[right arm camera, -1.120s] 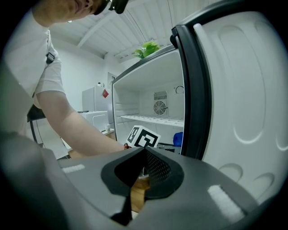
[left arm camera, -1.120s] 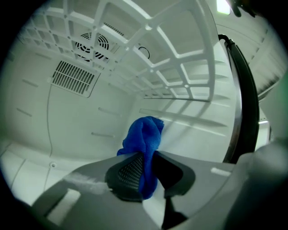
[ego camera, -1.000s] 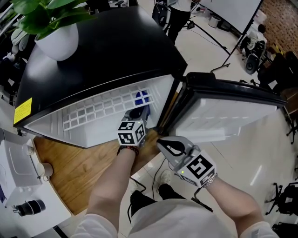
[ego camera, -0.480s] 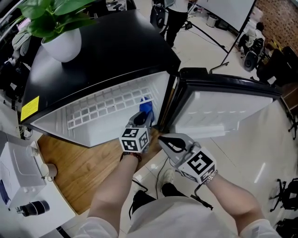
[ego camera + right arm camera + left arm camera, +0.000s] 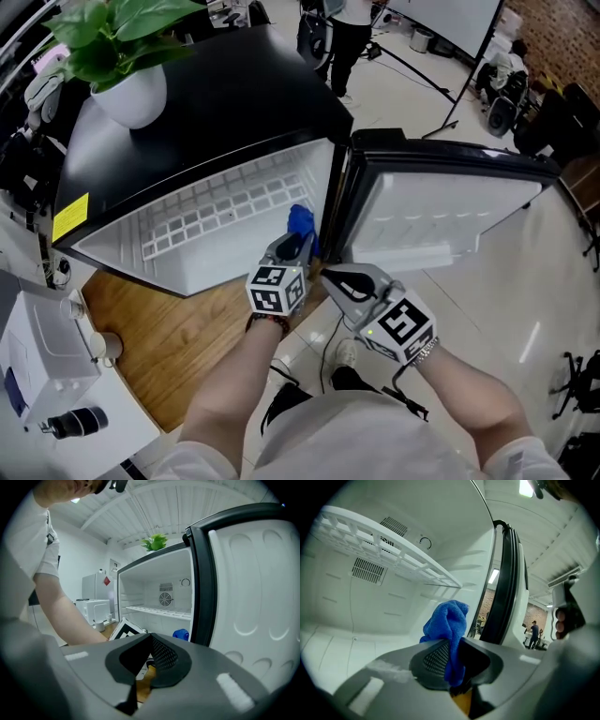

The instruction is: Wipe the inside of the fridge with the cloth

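The fridge (image 5: 225, 103) stands open in front of you, and I judge the step in hand to be wiping the right side of its cavity, next to the hinge. Work in long, overlapping strokes along that white wall and the floor beneath it, rather than dabbing. The door (image 5: 441, 211) is swung wide to your right, so you have room to turn your wrist without knocking it. Stay below the wire shelf (image 5: 220, 211), which runs across above your tool and could snag the fabric. Your left gripper (image 5: 292, 246) reaches in at the right edge of the opening, its jaws clamped on the cloth. Your right gripper (image 5: 336, 284) waits just outside, low and close beside the left, jaws pressed together on nothing. Keep it clear of the door seal. The cloth (image 5: 300, 223) is a blue bunch pinched between the left jaws, with most of it standing out past the tips toward the right inner wall. I cannot tell whether it touches that wall, so lead with the bunched end and press until it flattens.
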Action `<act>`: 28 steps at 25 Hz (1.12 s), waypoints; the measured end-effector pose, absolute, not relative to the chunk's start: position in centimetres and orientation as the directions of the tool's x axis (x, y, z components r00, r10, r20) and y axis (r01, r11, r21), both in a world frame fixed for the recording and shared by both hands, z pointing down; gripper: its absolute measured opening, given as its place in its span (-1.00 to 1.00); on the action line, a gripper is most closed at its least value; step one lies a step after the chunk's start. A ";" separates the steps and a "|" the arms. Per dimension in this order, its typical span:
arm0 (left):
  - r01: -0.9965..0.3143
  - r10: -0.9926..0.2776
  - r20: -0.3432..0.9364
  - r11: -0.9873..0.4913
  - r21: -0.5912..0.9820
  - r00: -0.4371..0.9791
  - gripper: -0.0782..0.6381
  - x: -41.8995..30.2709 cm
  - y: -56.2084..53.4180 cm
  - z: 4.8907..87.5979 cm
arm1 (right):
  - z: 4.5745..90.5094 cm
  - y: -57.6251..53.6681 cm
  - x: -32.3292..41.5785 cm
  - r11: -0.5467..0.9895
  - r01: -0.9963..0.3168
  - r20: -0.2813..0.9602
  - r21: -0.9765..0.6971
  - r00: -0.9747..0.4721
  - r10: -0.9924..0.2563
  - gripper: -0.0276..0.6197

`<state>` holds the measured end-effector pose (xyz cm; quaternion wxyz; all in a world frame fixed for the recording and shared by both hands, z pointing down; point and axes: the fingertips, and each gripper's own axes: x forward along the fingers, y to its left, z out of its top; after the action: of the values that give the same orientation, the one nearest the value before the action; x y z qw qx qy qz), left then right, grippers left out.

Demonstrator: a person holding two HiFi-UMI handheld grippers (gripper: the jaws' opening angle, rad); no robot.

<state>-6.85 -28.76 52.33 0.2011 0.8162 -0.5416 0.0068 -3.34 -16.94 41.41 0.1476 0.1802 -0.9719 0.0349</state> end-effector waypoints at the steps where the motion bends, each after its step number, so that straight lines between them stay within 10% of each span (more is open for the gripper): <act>1: -0.886 -0.880 0.230 -0.335 0.320 0.416 -0.59 -6.8 -28.6 52.3 | 41.3 -16.9 -3.3 0.931 -0.364 0.297 -0.015 -0.891 -0.344 -0.91; 19: -0.811 -0.803 0.188 -0.497 0.309 0.565 -0.58 -6.9 -22.9 48.4 | 42.0 -18.1 -1.9 0.862 -0.506 0.351 -0.017 -0.811 -0.469 -0.83; 28: -0.631 -0.638 0.091 -0.712 0.308 0.765 -0.58 -6.6 -17.9 42.7 | 41.9 -18.4 -1.5 0.854 -0.516 0.360 -0.072 -0.811 -0.460 -0.37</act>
<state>-6.59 -17.90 42.74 0.1623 0.9252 -0.3429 -0.0109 -1.55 -18.37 41.90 0.1674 0.2574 -0.9480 0.0833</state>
